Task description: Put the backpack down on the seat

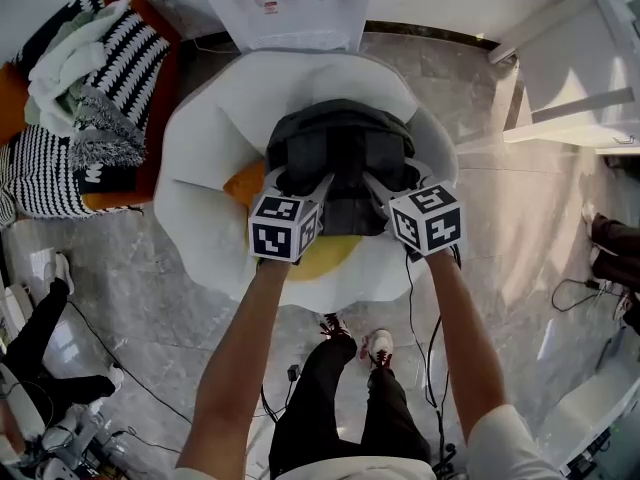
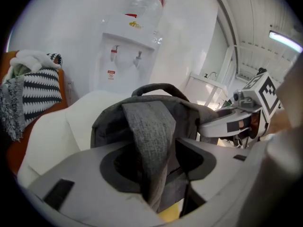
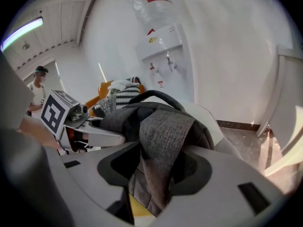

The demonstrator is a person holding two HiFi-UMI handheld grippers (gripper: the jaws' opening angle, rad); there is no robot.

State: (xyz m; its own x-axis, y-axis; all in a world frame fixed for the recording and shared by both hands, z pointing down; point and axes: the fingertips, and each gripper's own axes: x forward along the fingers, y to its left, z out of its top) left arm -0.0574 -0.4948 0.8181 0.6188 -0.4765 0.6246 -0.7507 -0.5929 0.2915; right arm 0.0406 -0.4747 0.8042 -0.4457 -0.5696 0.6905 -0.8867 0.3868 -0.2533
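Evidently the left gripper (image 1: 300,183) and right gripper (image 1: 395,180) are gaping around slack straps (image 2: 147,141), letting the backpack (image 1: 340,153) settle on the seat (image 1: 200,168) ahead.

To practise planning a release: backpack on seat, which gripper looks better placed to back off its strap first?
Right, narrowly. Both pairs of jaws stand apart; the right strap hangs free in the right gripper, while the left strap seems to rest against one jaw of the left gripper.

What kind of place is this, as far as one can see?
Probably an office lounge or break area: a bottled water dispenser, a polished stone floor, and a soft white seat.
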